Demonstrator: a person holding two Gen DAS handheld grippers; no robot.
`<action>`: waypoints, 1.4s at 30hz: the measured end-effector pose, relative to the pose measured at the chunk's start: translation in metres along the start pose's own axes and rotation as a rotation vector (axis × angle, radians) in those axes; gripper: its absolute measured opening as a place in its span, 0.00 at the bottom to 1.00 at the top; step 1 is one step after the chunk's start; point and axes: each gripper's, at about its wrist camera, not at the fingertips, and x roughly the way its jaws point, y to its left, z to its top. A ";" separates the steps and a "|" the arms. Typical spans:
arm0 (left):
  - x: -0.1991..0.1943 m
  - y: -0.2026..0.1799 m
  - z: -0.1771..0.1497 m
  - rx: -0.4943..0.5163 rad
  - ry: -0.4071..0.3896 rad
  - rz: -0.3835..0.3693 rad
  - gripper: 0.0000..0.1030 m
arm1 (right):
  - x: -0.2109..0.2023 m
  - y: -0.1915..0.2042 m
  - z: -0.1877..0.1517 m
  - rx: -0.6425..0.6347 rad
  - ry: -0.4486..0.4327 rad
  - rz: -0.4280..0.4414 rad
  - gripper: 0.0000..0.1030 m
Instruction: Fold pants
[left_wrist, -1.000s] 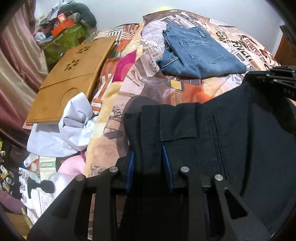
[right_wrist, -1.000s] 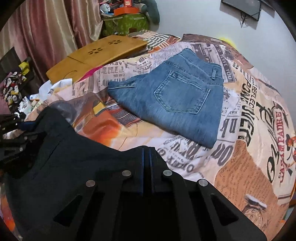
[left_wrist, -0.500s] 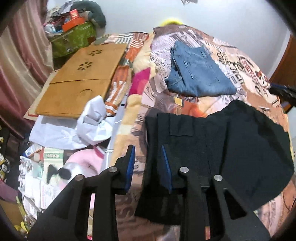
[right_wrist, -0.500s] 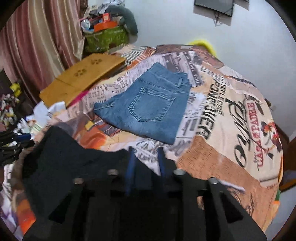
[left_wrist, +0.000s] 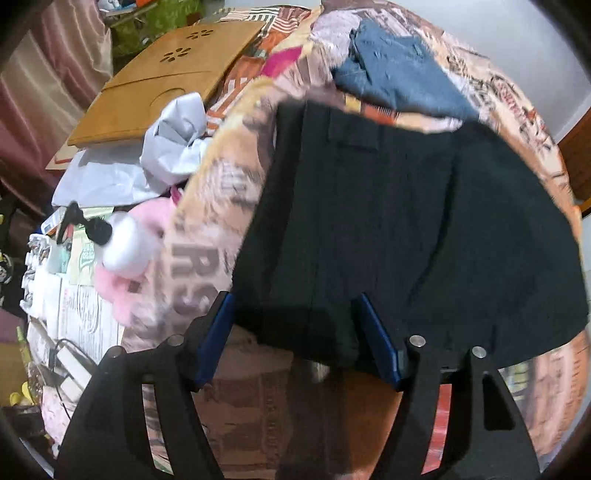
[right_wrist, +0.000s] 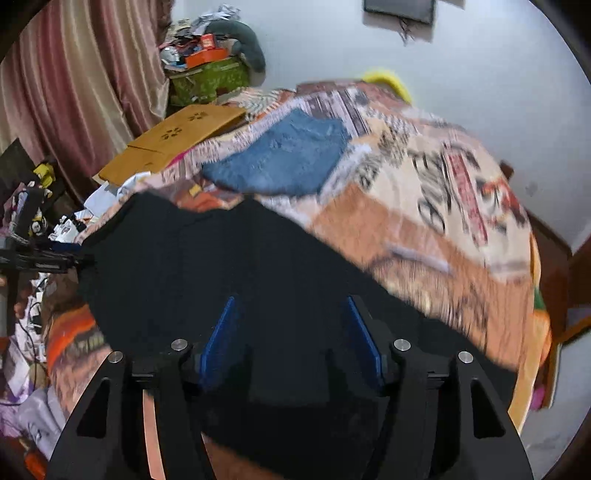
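Observation:
The black pants (left_wrist: 406, 229) lie folded flat on the patterned bedspread (left_wrist: 207, 258); they also show in the right wrist view (right_wrist: 221, 266). My left gripper (left_wrist: 295, 325) is open, its blue pads wide apart just above the near edge of the pants and holding nothing. My right gripper (right_wrist: 291, 328) is open too, over the near right part of the pants. The left gripper shows at the left edge of the right wrist view (right_wrist: 44, 258).
Folded blue jeans (left_wrist: 399, 81) lie further back on the bed (right_wrist: 288, 162). A wooden lap board (left_wrist: 162, 85) and crumpled white paper (left_wrist: 173, 144) lie at the left. Clutter covers the floor (left_wrist: 66, 280) left of the bed. A wall stands behind.
Both grippers let go of the black pants, opened wide and pulled back. The pants dropped flat onto the bedspread.

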 end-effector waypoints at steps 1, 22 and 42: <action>0.001 -0.004 -0.004 0.008 -0.016 0.024 0.66 | 0.001 -0.002 -0.009 0.014 0.011 0.007 0.55; -0.070 -0.094 0.017 0.260 -0.205 -0.035 0.65 | -0.016 -0.046 -0.075 0.303 -0.004 0.047 0.59; -0.041 -0.197 0.005 0.408 -0.136 -0.098 0.66 | -0.039 -0.091 -0.133 0.528 -0.058 -0.041 0.60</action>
